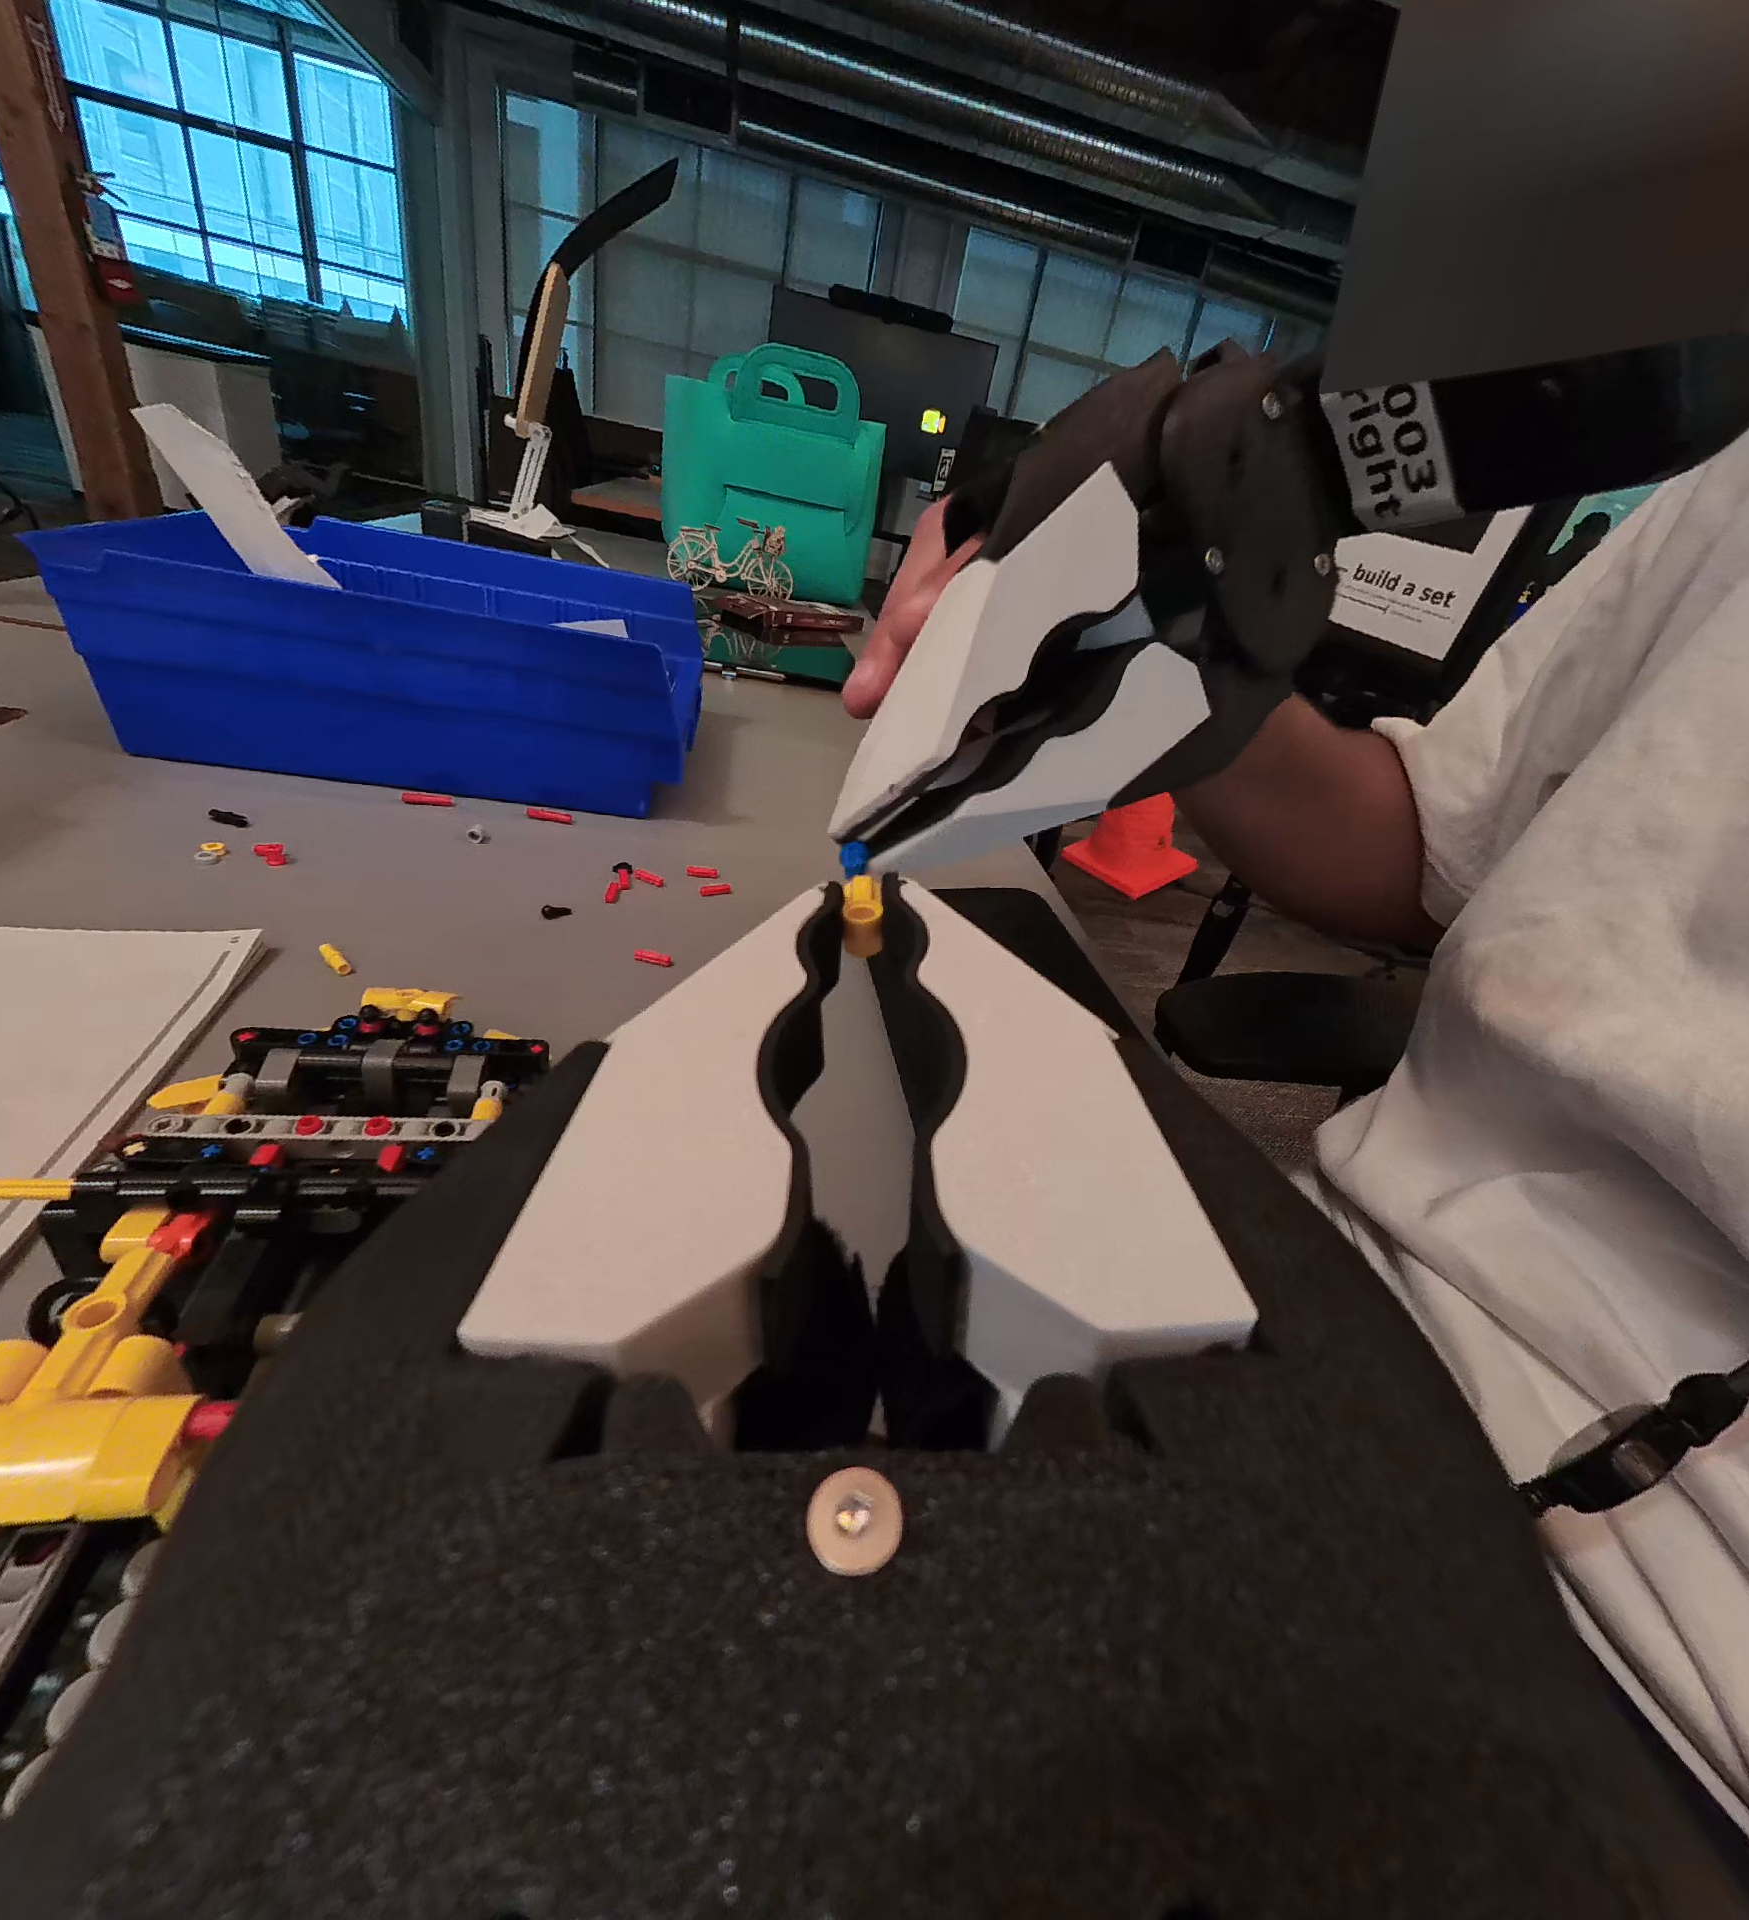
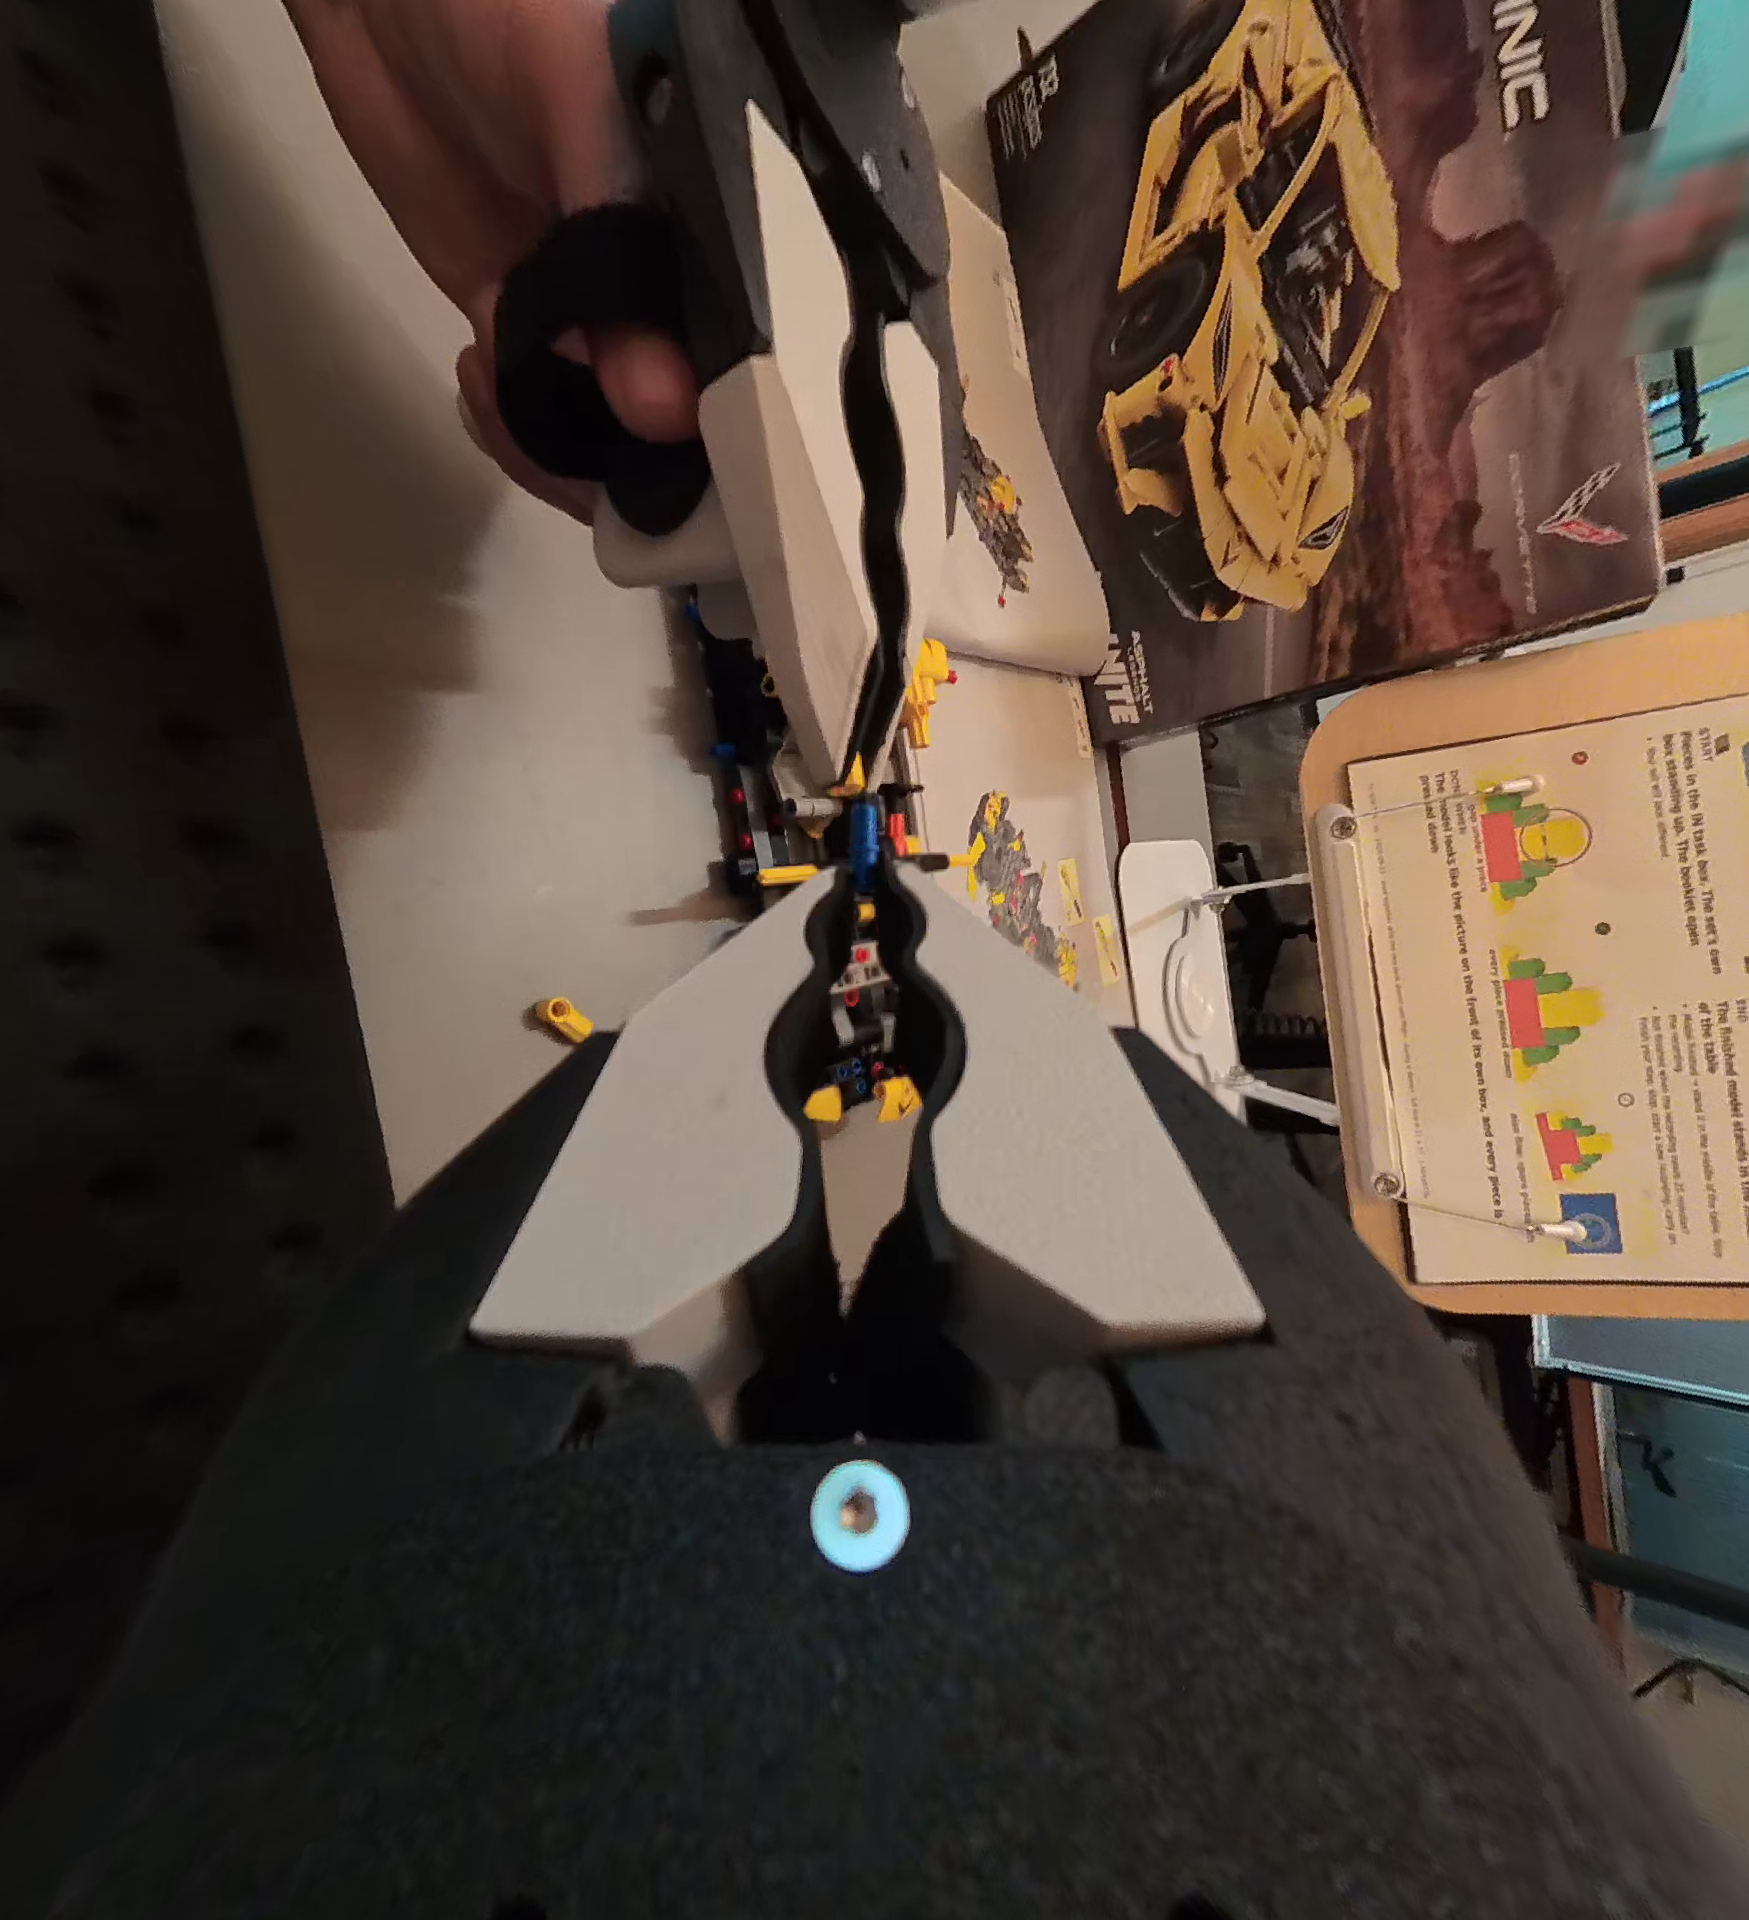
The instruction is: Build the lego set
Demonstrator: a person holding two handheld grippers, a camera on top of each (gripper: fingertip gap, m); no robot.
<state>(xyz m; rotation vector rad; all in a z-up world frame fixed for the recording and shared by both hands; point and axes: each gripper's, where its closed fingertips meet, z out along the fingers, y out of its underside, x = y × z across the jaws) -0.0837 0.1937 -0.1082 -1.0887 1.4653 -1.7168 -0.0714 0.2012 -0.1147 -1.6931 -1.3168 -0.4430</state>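
A: What has each claw got?

B: The left gripper [image 1: 857, 902] is pinched on a small yellow plastic connector piece [image 1: 862, 914], which stands up out of its fingertips. The right gripper [image 1: 865, 840] comes down from the upper right, clamped on a short blue plastic pin [image 1: 853, 856].

A: How do the two pieces lie?

B: Tip to tip. The blue pin sits directly above the yellow connector, touching it or nearly so. In the right wrist view the pin's [image 2: 863, 831] long axis runs straight ahead, out from the fingertips of the right gripper [image 2: 862, 878] towards the left gripper [image 2: 865, 774], so the coming push is, I judge, straight along that axis.

A: And the rest of the set?

B: The half-built black, grey and yellow car chassis [image 1: 257, 1143] lies on the grey table [image 1: 413, 883], low left of the left gripper, with loose red pins [image 1: 662, 883] beyond it before a blue plastic bin [image 1: 382, 665].
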